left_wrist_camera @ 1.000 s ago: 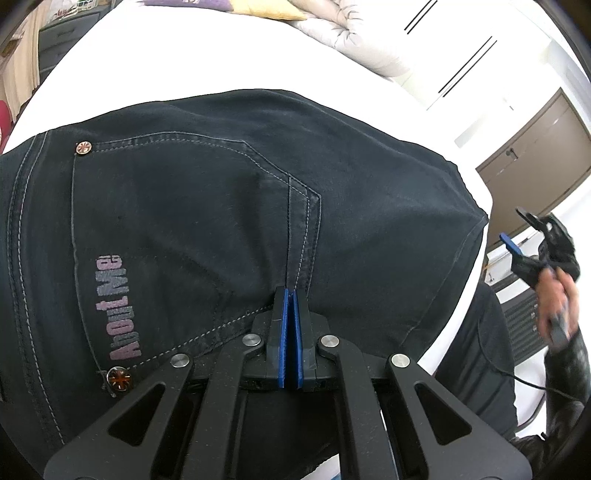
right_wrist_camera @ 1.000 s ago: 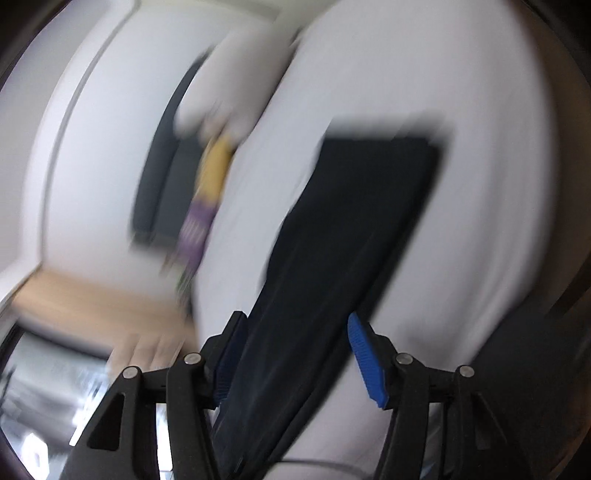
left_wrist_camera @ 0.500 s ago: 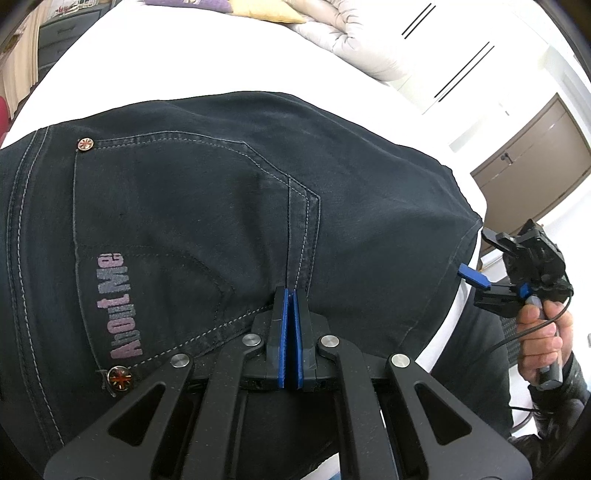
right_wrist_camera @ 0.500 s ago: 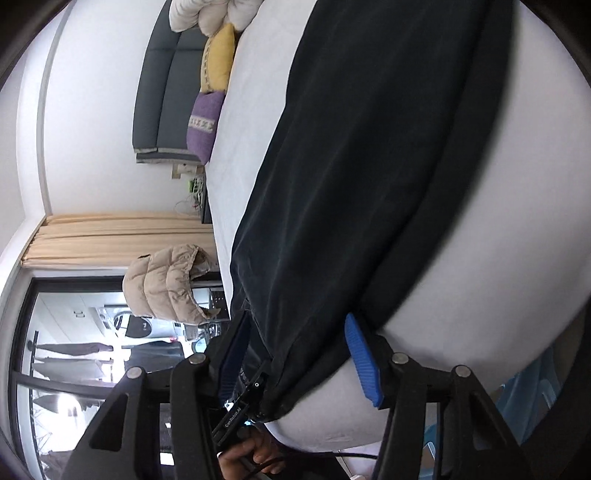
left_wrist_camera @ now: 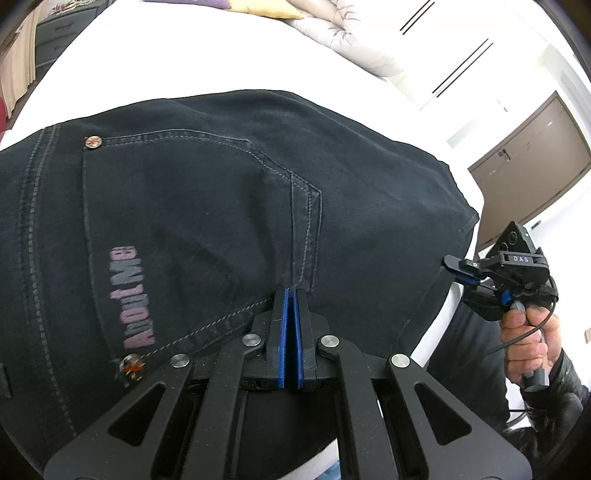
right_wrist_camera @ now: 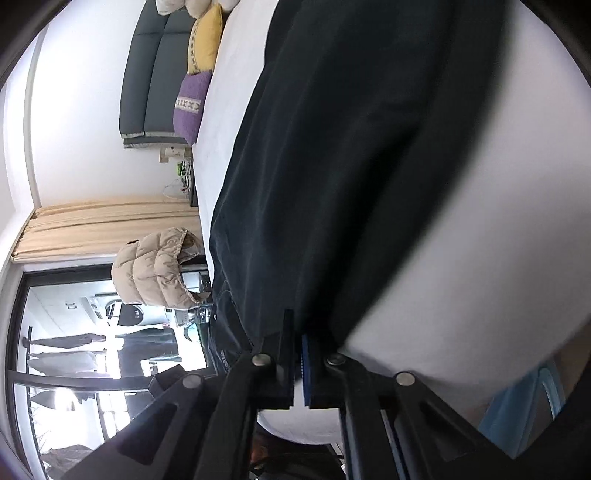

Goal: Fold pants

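Dark blue jeans (left_wrist_camera: 229, 206) lie flat on a white bed (left_wrist_camera: 177, 55), back pocket with pink lettering facing up. My left gripper (left_wrist_camera: 291, 293) is shut on the jeans, right where the pocket seam runs into its blue pads. At the jeans' right-hand edge my right gripper (left_wrist_camera: 453, 267), held by a hand (left_wrist_camera: 528, 332), has its jaws closed on the cloth. In the right wrist view the right gripper (right_wrist_camera: 297, 332) is shut with the dark jeans (right_wrist_camera: 351, 166) pinched between the pads, and the legs stretch away up the bed.
Pillows and a pale quilt (left_wrist_camera: 343, 33) lie at the head of the bed. A brown cupboard (left_wrist_camera: 532, 162) stands to the right. Beyond the bed are a grey sofa (right_wrist_camera: 155, 70), yellow and purple cushions (right_wrist_camera: 192, 99), a beige jacket (right_wrist_camera: 155, 273) and a window.
My right gripper came down to the jeans' edge and closed on the cloth. The left gripper stayed shut in the same place.
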Motion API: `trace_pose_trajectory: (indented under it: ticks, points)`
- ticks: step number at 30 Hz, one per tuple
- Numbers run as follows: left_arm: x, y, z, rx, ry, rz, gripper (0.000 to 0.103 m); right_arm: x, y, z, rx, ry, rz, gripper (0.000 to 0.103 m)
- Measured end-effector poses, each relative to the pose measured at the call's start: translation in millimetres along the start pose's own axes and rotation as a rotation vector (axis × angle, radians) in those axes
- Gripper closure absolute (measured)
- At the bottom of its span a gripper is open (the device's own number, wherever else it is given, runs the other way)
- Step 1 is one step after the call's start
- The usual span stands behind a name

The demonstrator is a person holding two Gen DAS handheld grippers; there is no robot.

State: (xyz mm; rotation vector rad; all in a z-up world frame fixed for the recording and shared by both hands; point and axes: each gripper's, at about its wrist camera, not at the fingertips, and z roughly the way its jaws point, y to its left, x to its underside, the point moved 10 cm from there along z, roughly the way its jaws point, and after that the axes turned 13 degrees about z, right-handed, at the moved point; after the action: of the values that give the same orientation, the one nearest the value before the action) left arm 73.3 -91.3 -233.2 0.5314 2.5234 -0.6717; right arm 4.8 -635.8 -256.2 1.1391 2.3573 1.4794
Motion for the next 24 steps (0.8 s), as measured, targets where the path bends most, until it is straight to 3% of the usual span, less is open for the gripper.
trace_pose_trajectory:
  ticks: [5,8,10,12,15,16,18,20,21,24]
  points:
    - [3.5,3.1,-4.5,0.004,-0.006,-0.008,0.1,1.4,-1.8,-0.1,0.007,-0.009,-0.025,0.1]
    - [1.0,2.6,-8.0,-0.012,0.001,-0.025,0.1,3.4,1.6,-0.7,0.005,0.045,-0.013,0.097]
    - [-11.5,-12.7,-14.7,-0.038,-0.003,0.048,0.1,-1.1,1.6,-2.4,-0.007,0.052,-0.005,0.091]
    - [-32.5,-34.8,-15.1,0.016,-0.027,0.101,0.1,-11.0,3.4,-4.9,-0.033,0.013,0.004,0.089]
    - [-79.7,-58.8,7.7,0.055,-0.029,0.163,0.1,-17.4,6.8,1.4,-0.042,0.014,-0.004,0.094]
    - [-95.4,-64.4,21.7,0.07,-0.014,0.169,0.1,-15.6,6.9,3.3,-0.029,0.023,-0.017,0.1]
    - [-116.0,-73.4,51.8,0.091,0.033,0.186,0.1,-11.8,3.3,2.6,0.0,0.013,-0.047,0.102]
    - [-120.0,-74.1,86.6,0.066,0.123,0.211,0.1,-11.5,-4.5,-2.3,-0.022,0.001,-0.018,0.102]
    - [-115.8,-69.2,103.8,0.014,0.179,0.243,0.1,-11.6,-7.8,-4.2,-0.034,-0.004,-0.006,0.103]
    - [-113.5,-63.0,113.2,0.033,0.172,0.216,0.1,-10.2,-12.4,-8.2,-0.062,-0.008,0.004,0.103]
